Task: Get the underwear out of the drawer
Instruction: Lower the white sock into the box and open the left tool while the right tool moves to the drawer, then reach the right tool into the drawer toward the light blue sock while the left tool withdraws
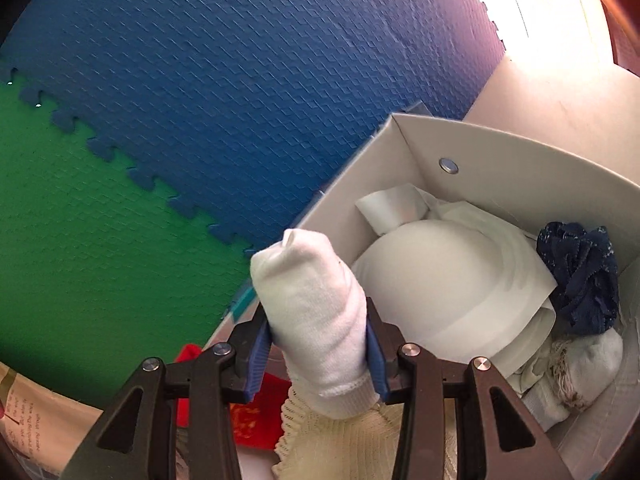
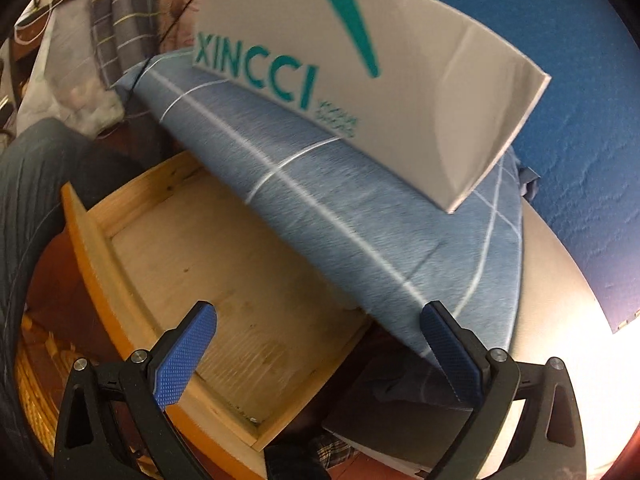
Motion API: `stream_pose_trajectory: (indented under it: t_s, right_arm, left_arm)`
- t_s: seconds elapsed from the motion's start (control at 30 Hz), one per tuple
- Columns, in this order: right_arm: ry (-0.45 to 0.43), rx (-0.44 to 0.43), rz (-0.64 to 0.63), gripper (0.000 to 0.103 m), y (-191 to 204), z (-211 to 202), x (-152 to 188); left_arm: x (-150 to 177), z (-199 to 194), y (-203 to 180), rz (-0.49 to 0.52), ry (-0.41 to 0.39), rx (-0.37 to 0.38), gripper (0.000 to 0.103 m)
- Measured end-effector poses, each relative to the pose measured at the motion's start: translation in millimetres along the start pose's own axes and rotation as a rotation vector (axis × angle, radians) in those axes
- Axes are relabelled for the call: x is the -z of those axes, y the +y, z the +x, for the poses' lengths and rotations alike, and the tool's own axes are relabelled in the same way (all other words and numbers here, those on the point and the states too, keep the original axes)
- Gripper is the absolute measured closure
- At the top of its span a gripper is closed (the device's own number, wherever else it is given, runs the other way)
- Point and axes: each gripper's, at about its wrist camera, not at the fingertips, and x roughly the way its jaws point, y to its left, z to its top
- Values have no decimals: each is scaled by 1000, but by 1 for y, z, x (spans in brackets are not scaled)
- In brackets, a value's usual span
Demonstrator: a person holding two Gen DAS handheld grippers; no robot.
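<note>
My left gripper (image 1: 318, 332) is shut on a rolled white garment (image 1: 312, 312) and holds it upright at the near left edge of a white cardboard box (image 1: 500, 160). The box holds a white padded bra (image 1: 432, 280), a crumpled dark blue garment (image 1: 580, 276), pale cloth (image 1: 560, 372) and cream lace fabric (image 1: 340, 440). My right gripper (image 2: 320, 344) is open and empty above a wooden drawer (image 2: 224, 280) whose bare plywood bottom shows.
The white box marked XINCCI (image 2: 360, 80) rests on a blue checked cushion (image 2: 360, 220) that overhangs the drawer's far side. Blue (image 1: 260, 60) and green (image 1: 80, 220) foam mats cover the floor. A red item (image 1: 248, 408) lies beside the box. Striped cloth (image 2: 116, 28) lies beyond.
</note>
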Motion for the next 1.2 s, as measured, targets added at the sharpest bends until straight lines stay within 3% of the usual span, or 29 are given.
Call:
stream_pose_trajectory:
  t_s: [0.17, 0.3, 0.47, 0.57, 0.67, 0.8, 0.87, 1.03, 1.13, 1.2]
  right_arm:
    - [38, -31, -44, 2, 15, 11, 0]
    - [126, -206, -8, 2, 27, 27, 5]
    - [248, -379, -15, 2, 66, 49, 17]
    - [260, -390, -82, 2, 93, 52, 17]
    - [252, -397, -98, 2, 106, 55, 9]
    - [205, -399, -69, 1, 96, 57, -2]
    - [197, -367, -52, 0, 93, 60, -5]
    - [234, -625, 213, 0, 68, 72, 2]
    - [222, -590, 261, 0, 62, 69, 6]
    - [216, -564, 272, 0, 59, 66, 5]
  left_arm:
    - [-2, 5, -10, 34, 47, 47, 61]
    - [-2, 15, -23, 106, 84, 48, 61]
    - [0, 25, -47, 220, 114, 12, 50]
    - [1, 24, -59, 278, 97, -32, 47]
    - [2, 18, -59, 275, 70, -37, 47]
    - [1, -8, -47, 217, -55, -30, 46]
    - [2, -27, -41, 182, -137, -29, 29]
    - [10, -69, -33, 167, -317, 2, 18]
    - [19, -90, -27, 157, -412, 27, 17]
    - [25, -97, -13, 98, -450, 55, 17]
